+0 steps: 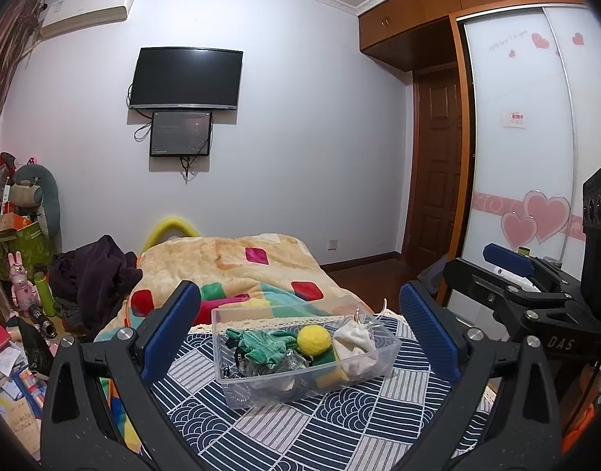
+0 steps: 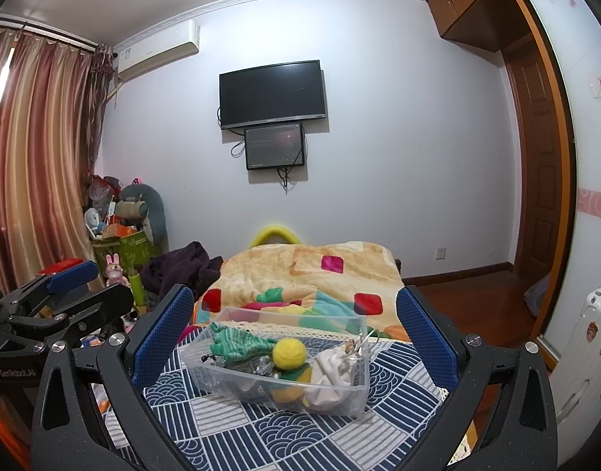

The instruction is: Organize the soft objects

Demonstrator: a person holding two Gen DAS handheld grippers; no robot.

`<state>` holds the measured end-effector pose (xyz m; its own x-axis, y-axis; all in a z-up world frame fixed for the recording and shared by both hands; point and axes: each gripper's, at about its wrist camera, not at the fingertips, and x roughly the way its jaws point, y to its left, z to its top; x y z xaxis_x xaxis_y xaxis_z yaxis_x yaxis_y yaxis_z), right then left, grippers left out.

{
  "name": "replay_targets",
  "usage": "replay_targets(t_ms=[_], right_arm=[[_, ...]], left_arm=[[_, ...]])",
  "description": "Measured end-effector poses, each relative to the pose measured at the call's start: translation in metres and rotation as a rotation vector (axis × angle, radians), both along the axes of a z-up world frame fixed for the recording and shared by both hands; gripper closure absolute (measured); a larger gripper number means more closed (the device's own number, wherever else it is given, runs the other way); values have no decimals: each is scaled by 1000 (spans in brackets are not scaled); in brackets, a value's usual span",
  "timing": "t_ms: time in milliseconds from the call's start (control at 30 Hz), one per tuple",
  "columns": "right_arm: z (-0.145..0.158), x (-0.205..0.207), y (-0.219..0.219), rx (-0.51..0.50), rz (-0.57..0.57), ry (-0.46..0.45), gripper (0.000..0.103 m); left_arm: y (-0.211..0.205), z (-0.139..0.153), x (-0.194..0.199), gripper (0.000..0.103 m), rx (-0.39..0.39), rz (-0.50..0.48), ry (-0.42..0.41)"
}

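Bin: clear plastic bin sits on a navy and white patterned cloth, near end of the bed, centred between the fingers in both wrist views
Bin contents: green knit piece at left, yellow felt ball in the middle, white cloth pouch at right; dark tangled bits and a yellow-green item lie underneath, too jumbled to identify
Contents, right view: same order left to right, green knit, ball, pouch; thin wire or string loops up at the bin's right rim
Left gripper: left gripper held level, pointing toward the far wall, jaws spread wide with blue pads either side of the bin, nothing between them, not touching the bin
Right gripper: right gripper in the same level pose, jaws released and wide, blue pads flanking the bin, no contact seen
Relative pose: each gripper shows at the edge of the other's view, side by side and apart, left one at left, right one at right
Bed: patchwork blanket lies beyond the cloth
Far wall: television with a smaller screen just below it
Left of bed: dark clothing heap and cluttered toys
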<state>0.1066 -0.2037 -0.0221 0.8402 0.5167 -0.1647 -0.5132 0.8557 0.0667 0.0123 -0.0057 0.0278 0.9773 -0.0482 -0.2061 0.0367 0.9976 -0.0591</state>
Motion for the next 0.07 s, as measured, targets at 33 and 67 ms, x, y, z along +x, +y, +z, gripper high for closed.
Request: replay_targets(t_ms=[33,67], right_arm=[[0,0,0,0,0,0,0],[0,0,0,0,0,2,0]], left_arm=[[0,0,1,0,-1,-1,2],[0,0,2,0,-1,-2,5]])
